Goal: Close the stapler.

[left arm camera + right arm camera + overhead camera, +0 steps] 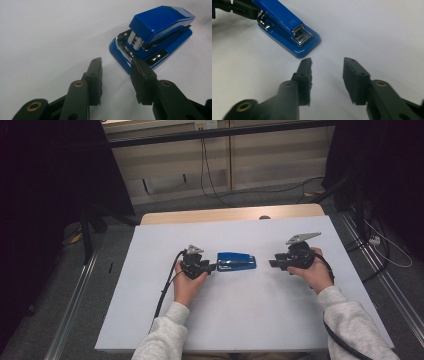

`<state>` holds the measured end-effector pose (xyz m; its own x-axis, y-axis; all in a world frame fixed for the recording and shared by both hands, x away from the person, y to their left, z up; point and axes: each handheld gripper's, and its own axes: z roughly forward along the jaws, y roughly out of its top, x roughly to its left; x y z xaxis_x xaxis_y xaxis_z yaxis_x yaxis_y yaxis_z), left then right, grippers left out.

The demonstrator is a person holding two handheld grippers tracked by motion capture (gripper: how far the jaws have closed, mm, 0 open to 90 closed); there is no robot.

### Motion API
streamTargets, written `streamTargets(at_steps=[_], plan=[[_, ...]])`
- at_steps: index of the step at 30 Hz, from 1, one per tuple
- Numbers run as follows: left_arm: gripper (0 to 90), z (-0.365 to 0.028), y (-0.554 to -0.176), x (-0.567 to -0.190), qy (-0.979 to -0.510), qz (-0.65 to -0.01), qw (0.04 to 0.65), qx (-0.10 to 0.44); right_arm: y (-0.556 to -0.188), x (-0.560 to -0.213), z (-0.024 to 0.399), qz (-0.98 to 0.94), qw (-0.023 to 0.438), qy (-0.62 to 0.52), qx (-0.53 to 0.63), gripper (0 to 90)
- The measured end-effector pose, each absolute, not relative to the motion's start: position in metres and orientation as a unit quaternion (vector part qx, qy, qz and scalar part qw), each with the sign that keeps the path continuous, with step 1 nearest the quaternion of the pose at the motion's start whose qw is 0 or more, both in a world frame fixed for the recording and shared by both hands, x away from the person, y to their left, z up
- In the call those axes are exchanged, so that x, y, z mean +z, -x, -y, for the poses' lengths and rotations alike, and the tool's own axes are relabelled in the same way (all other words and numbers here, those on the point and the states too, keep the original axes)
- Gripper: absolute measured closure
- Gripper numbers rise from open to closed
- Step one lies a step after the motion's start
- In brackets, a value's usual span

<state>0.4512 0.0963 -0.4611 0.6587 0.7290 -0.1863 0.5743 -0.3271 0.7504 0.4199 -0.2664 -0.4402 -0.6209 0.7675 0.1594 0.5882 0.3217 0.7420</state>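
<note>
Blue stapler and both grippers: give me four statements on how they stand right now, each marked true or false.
1. The blue stapler lies between the two grippers. True.
2. The right gripper is clamped on the stapler. False: its jaws are open and short of it.
3. The left gripper is open, one jaw tip close to the stapler's hinge end. True.
4. The stapler lies on bare wood. False: it rests on the white table cover.

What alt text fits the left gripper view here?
A blue stapler lies on a white table just past the open left hand-held gripper. Its hinge end faces the camera, and one black jaw tip overlaps the stapler's base.
</note>
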Motion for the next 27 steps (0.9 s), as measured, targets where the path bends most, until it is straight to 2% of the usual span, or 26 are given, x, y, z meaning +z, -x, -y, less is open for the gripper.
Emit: streamTargets(at_steps=[1, 2, 3, 5, 8, 9, 11, 13, 15, 27], plan=[[60.2, -0.098, -0.450, -0.460, -0.807, -0.404, 0.420, 0.094, -0.419, -0.441, 0.267, -0.806, 0.110, -0.421, 0.403, 54.5], [51.4, -0.099, -0.449, -0.458, -0.805, -0.406, 0.423, 0.095, -0.417, -0.441, 0.266, -0.808, 0.109, -0.422, 0.397, 49.5], [50.5, -0.100, -0.448, -0.456, -0.806, -0.403, 0.423, 0.094, -0.416, -0.441, 0.266, -0.809, 0.107, -0.419, 0.397, 48.9], [40.6, -0.105, -0.445, -0.451, -0.806, -0.403, 0.423, 0.095, -0.414, -0.439, 0.265, -0.808, 0.111, -0.419, 0.399, 42.7], [39.0, -0.108, -0.441, -0.448, -0.798, -0.407, 0.436, 0.087, -0.412, -0.436, 0.265, -0.804, 0.108, -0.423, 0.404, 37.4], [32.9, -0.110, -0.439, -0.445, -0.797, -0.404, 0.441, 0.085, -0.410, -0.435, 0.266, -0.798, 0.105, -0.430, 0.409, 31.0], [32.7, -0.112, -0.437, -0.444, -0.797, -0.401, 0.442, 0.088, -0.408, -0.435, 0.266, -0.799, 0.102, -0.430, 0.408, 28.5], [24.8, -0.116, -0.435, -0.442, -0.794, -0.403, 0.448, 0.083, -0.403, -0.436, 0.265, -0.800, 0.102, -0.433, 0.402, 22.0], [21.3, -0.119, -0.434, -0.441, -0.793, -0.404, 0.448, 0.082, -0.398, -0.436, 0.263, -0.803, 0.103, -0.428, 0.401, 18.8], [12.5, -0.137, -0.423, -0.433, -0.791, -0.393, 0.460, 0.086, -0.378, -0.433, 0.266, -0.809, 0.106, -0.417, 0.401, 14.9]])
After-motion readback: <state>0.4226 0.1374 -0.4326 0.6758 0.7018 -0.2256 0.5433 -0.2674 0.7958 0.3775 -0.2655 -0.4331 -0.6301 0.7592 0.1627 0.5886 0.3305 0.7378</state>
